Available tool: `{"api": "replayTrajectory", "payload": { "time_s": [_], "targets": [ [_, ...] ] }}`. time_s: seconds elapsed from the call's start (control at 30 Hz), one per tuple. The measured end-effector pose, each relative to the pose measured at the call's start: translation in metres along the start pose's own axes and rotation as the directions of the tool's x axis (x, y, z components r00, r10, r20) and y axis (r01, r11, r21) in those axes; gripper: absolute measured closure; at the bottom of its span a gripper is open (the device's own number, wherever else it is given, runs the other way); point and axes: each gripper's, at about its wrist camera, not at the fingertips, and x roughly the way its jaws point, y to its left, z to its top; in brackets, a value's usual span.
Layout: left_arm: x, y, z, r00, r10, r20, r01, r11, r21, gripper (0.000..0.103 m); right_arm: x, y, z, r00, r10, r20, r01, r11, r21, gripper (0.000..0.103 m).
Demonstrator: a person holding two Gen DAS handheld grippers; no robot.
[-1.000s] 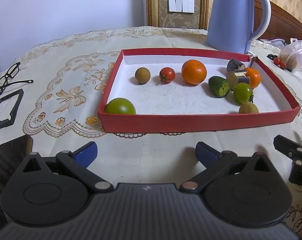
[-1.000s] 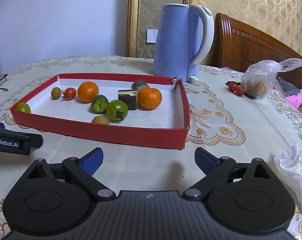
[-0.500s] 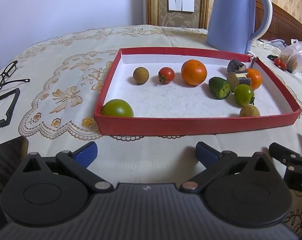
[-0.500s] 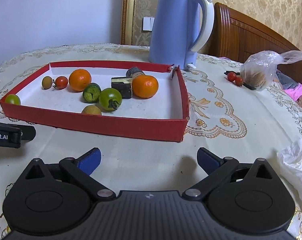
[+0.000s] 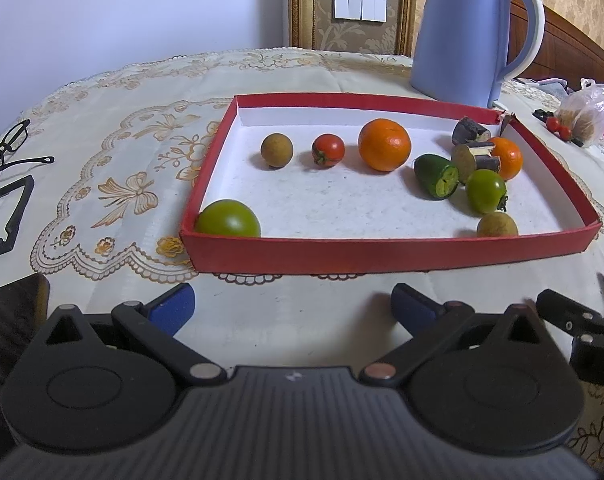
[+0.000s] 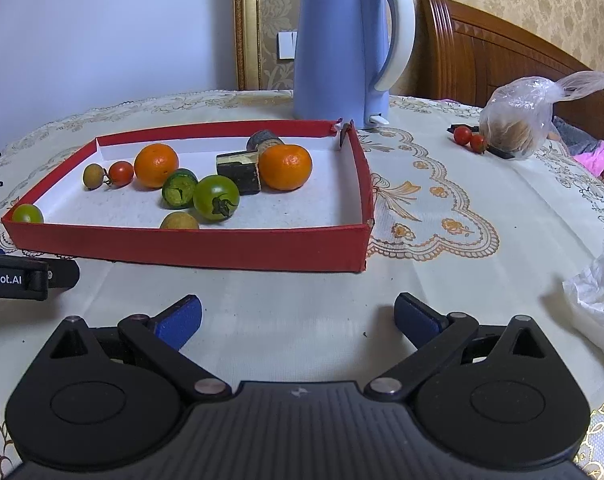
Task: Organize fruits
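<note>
Nearest, both pairs of tongs are held low over the table (image 6: 302,288), short of the red tray (image 5: 382,254). The left tongs (image 5: 291,306) are spread wide with nothing between them; the right tongs (image 6: 297,316) likewise, wide and empty.

Inside the tray, a green tomato (image 5: 227,219) is tucked into the near left corner and a small brown fruit (image 5: 497,225) sits against the near wall on the right. Further in, a loose row is seen: brown fruit (image 5: 276,150), red tomato (image 5: 328,150), orange (image 5: 384,144). On the right a crowded cluster is packed: a cut green piece (image 5: 437,176), another green tomato (image 5: 486,191), dark chunks (image 5: 476,157), a second orange (image 5: 508,157).

Far right, two red tomatoes (image 6: 470,139) lie outside the tray beside a plastic bag (image 6: 518,122).

No fruit is held, so a moment between picks is judged. A wide-open approach over the tray wall would be called for, with care in the tight cluster.
</note>
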Motion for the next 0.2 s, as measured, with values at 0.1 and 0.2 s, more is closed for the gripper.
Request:
{"api": "replayTrajectory", "payload": {
  "time_s": [0.1, 0.2],
  "targets": [
    [-0.0006, -0.0001, -0.0009, 1.0, 0.0, 0.007, 0.0, 1.0, 0.008, 0.0, 0.0001, 0.0, 0.0, 1.0, 0.0, 0.0, 0.0, 1.0, 0.0, 0.0],
    [-0.0019, -0.0016, -0.002, 1.0, -0.001, 0.024, 0.001, 1.0, 0.02, 0.0, 0.0001, 0.0001, 0.0, 1.0, 0.0, 0.0, 0.0, 1.0, 0.0, 0.0]
  ]
}}
